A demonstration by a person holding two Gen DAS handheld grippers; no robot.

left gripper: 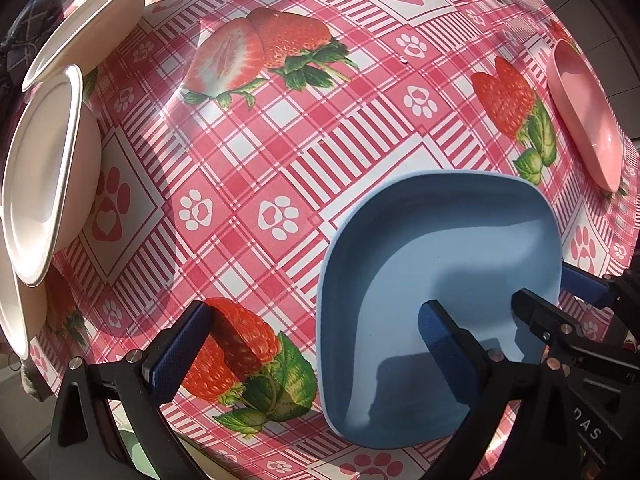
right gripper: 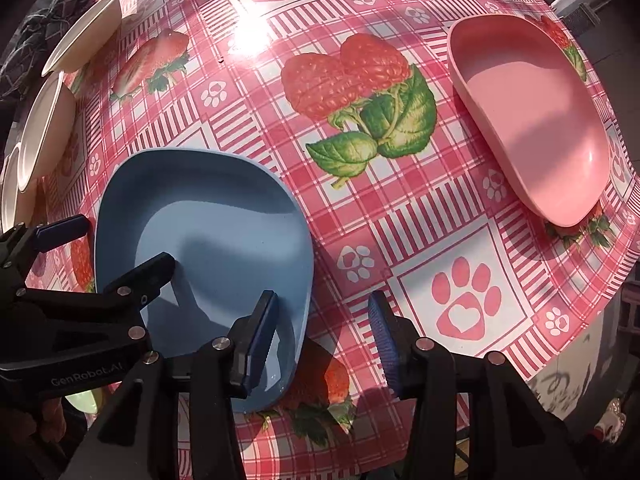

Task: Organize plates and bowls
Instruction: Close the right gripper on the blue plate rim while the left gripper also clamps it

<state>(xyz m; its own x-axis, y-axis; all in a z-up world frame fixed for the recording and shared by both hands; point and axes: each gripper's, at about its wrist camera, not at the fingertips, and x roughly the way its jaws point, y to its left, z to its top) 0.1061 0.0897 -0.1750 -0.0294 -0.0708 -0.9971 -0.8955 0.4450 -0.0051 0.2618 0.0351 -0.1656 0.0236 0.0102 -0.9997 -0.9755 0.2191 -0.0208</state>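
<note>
My right fingers (right gripper: 260, 340) stand about half closed around the near right rim of the blue plate (right gripper: 208, 216), one finger inside the dish and the other outside over the tablecloth (right gripper: 400, 208). A strip of cloth shows between the rim and the outer pad, and I cannot tell whether the pads actually press on the plate wall. My left fingers (left gripper: 180, 352) are spread wide and hold nothing; one hangs over the plate's floor, the other over a printed strawberry, so they straddle the opposite rim.

The blue plate is a shallow, rounded square with a raised lip, empty, lying flat near the desk's front edge. Past it the middle of the desk (left gripper: 360, 92) is open cloth. A pink plate (right gripper: 532, 120) of the same shape lies well apart on the right, close to that edge of the desk. Along the left edge sits a row of white bowls (left gripper: 48, 168), well away from the blue plate.
</note>
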